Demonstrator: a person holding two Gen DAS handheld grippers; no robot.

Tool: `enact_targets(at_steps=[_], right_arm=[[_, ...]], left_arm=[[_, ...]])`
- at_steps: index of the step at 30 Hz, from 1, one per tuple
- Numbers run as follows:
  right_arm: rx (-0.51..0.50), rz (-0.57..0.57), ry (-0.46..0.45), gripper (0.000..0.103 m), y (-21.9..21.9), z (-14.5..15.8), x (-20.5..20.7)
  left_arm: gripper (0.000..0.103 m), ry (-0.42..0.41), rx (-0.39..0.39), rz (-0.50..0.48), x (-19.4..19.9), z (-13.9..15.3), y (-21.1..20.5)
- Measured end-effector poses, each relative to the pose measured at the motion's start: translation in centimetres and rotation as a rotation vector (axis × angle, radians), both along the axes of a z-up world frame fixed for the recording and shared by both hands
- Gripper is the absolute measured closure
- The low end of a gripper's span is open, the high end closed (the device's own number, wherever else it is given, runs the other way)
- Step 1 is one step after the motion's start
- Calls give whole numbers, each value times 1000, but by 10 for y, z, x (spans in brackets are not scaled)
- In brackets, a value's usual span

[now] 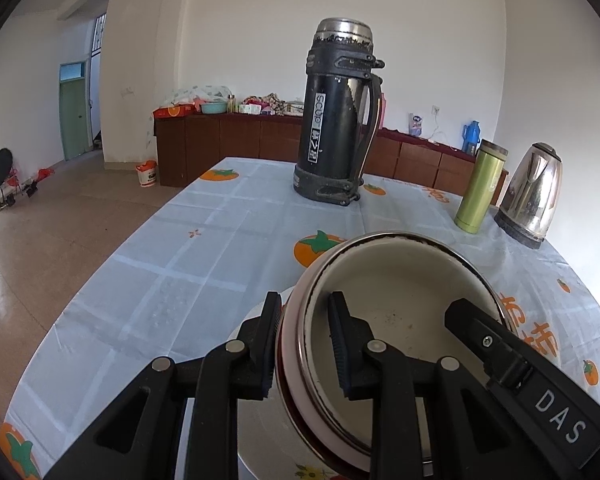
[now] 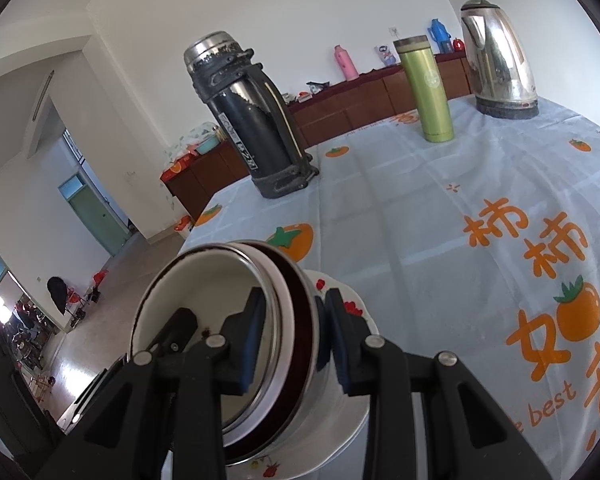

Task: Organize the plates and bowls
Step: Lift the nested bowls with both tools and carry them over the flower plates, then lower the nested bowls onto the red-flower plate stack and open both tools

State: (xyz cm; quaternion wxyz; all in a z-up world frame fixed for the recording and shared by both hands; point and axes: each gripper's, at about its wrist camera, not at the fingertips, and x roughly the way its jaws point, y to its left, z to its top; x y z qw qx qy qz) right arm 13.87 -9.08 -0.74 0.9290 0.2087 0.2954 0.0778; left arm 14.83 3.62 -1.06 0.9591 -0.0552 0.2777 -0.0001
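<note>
Left tongs (image 1: 306, 346) and right tongs (image 2: 294, 342) each clamp the bowl (image 1: 400, 280) rim above the plate (image 2: 350, 420)

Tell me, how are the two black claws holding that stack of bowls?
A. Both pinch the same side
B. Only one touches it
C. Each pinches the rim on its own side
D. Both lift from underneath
C: the left gripper and the right gripper each straddle the rim of the bowls on opposite sides, above the plate.
</note>
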Motion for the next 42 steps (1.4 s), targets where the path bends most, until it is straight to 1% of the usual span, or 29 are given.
enact_targets(at_steps=[8,12,15,21,24,29,30,33,34,35,36,37,38,42], right_arm=[[16,11,46,72,-2,-9,13],[37,19,47,72,-5,-15,18],[74,38,55,72,-6,-22,23],[71,57,29,69,-4,-24,24],[74,62,22,69,-4,-25,23],[82,63,15,68,-5,-26,22],[80,62,17,66,-5,-26,22],[97,53,18,62,-9,-29,20],[104,52,17,60,-10,-30,19],[111,48,13,59,-12,-30,18],[113,43,5,53,-13,-29,16],[111,38,-6,46,-14,-28,14],[106,37,-17,43,-13,-26,12],[88,25,-60,42,-15,-19,3]], left_arm=[[76,49,8,7,11,-7,-1],[76,49,27,17,12,-9,-2],[76,42,50,34,13,-11,-2],[76,46,42,42,14,-14,1],[76,40,66,45,13,-14,-1],[74,31,73,53,12,-14,-2],[74,29,73,55,12,-14,-2],[61,23,80,73,10,-14,-1],[51,24,83,83,10,-14,0],[37,26,86,87,9,-14,1],[33,17,87,87,8,-13,1],[30,3,89,86,5,-12,0],[30,-8,98,90,3,-10,-2],[30,-33,129,84,-4,-6,-6]])
